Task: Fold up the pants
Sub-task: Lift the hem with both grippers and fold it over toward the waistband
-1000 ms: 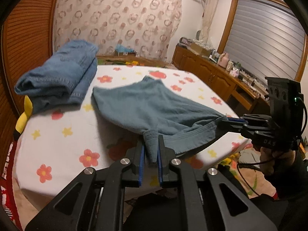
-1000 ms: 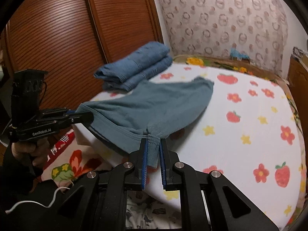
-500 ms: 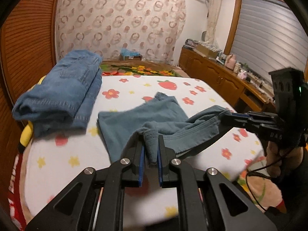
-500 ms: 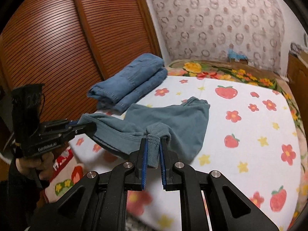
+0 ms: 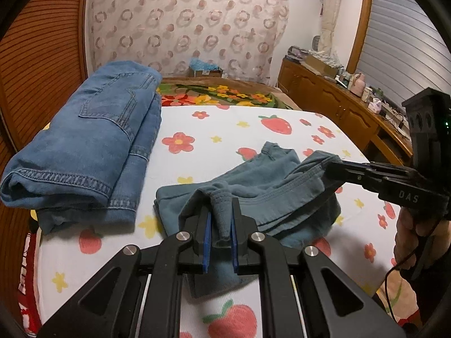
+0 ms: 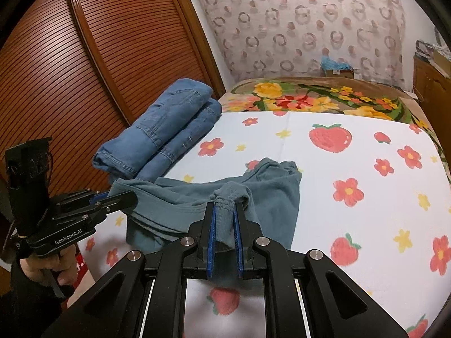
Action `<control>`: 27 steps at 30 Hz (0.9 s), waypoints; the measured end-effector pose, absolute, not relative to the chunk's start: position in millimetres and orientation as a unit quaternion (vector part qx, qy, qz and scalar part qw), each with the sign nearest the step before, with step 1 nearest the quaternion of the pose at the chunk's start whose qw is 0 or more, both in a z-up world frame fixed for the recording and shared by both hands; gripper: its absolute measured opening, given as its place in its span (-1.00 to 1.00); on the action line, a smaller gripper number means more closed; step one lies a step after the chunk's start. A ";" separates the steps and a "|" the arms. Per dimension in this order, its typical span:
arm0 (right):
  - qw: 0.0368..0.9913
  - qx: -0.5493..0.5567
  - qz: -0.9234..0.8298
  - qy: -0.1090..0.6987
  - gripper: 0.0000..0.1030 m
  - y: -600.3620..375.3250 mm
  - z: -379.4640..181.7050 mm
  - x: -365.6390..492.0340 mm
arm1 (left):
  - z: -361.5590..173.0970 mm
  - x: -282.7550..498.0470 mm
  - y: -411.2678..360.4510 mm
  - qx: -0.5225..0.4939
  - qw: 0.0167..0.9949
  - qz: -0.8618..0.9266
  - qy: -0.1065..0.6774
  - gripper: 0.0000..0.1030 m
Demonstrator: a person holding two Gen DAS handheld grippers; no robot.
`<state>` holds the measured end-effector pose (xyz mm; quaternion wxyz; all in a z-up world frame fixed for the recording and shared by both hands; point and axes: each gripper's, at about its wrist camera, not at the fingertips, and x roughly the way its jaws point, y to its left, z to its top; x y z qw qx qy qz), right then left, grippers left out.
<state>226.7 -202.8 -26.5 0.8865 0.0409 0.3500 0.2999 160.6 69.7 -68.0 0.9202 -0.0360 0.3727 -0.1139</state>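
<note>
Black skeletal left gripper (image 5: 220, 219) and right gripper (image 6: 225, 219): blue pads, silver pivot screws, white lettering on the sides, thin cables trailing. Dark sleeve (image 6: 17, 304).

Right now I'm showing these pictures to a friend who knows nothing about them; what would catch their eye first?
Probably the teal pants, bunched mid-bed and pinched at the waistband by the left gripper and right gripper. Next, the folded jeans along the bed's left edge, by the slatted wooden doors. The strawberry-and-flower sheet is loud too.
</note>
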 end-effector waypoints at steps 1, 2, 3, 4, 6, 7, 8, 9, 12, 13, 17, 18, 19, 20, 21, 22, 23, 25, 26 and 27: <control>0.887 0.038 0.299 0.350 -0.77 -200.8 -27.8 229.5 | -69.5 163.2 69.4 -0.033 0.920 -0.112 0.374 -0.77; 0.888 0.034 0.296 0.351 -0.77 -198.1 -29.7 233.0 | -71.5 165.7 69.1 -0.030 0.919 -0.111 0.377 -0.77; 0.888 0.029 0.292 0.353 -0.77 -196.0 -31.7 236.0 | -73.3 168.7 69.2 -0.029 0.918 -0.111 0.381 -0.77; 0.888 0.025 0.290 0.355 -0.77 -194.3 -33.0 237.8 | -76.0 172.1 70.1 -0.030 0.916 -0.110 0.385 -0.76; 0.888 0.024 0.291 0.355 -0.70 -192.0 -34.7 239.2 | -80.7 175.6 71.0 -0.030 0.914 -0.107 0.391 -0.76; 0.888 0.021 0.290 0.357 -0.67 -192.2 -34.5 237.9 | -82.7 176.4 71.5 -0.029 0.912 -0.106 0.394 -0.75; 0.889 0.017 0.287 0.356 -0.65 -192.7 -33.4 236.0 | -83.6 176.7 71.9 -0.028 0.912 -0.105 0.397 -0.66; 0.891 0.015 0.287 0.353 -0.59 -193.2 -32.0 234.1 | -83.5 175.9 72.8 -0.027 0.911 -0.103 0.397 -0.61; 0.898 -0.004 0.277 0.342 -0.41 -196.6 -26.9 226.1 | -79.8 171.1 77.2 -0.026 0.915 -0.098 0.391 -0.30; 0.900 -0.012 0.275 0.337 -0.40 -197.8 -25.5 223.4 | -77.2 168.4 78.7 -0.023 0.917 -0.097 0.386 -0.16; 0.903 -0.029 0.279 0.326 -0.28 -207.9 -24.4 212.2 | -67.5 154.1 83.6 -0.018 0.925 -0.103 0.366 0.04; 0.903 -0.034 0.279 0.324 -0.24 -209.7 -24.5 209.8 | -66.3 150.8 84.7 -0.018 0.925 -0.105 0.364 0.04; 0.903 -0.038 0.281 0.323 -0.21 -211.5 -25.5 207.5 | -66.0 146.9 85.6 -0.017 0.926 -0.106 0.362 0.04; 0.901 -0.044 0.286 0.323 -0.20 -212.8 -26.9 205.2 | -67.1 144.0 86.2 -0.016 0.926 -0.107 0.363 0.04; 0.900 -0.049 0.287 0.325 -0.19 -212.8 -29.1 204.3 | -68.9 142.3 86.2 -0.014 0.925 -0.108 0.365 0.04; 0.898 -0.054 0.289 0.328 -0.19 -212.5 -32.0 204.5 | -71.4 140.8 85.5 -0.009 0.923 -0.109 0.370 0.04; 0.896 -0.058 0.290 0.331 -0.18 -213.6 -33.6 204.3 | -74.6 139.3 84.4 -0.002 0.922 -0.110 0.372 0.04; 0.892 -0.062 0.297 0.335 -0.18 -212.8 -36.8 203.5 | -81.3 138.7 82.2 0.008 0.918 -0.111 0.380 0.04; 0.889 -0.065 0.302 0.338 -0.18 -211.9 -39.0 203.1 | -84.4 139.0 81.6 0.011 0.917 -0.111 0.383 0.04; 0.887 -0.066 0.304 0.341 -0.17 -211.2 -40.7 202.8 | -89.0 140.4 80.8 0.013 0.915 -0.111 0.388 0.04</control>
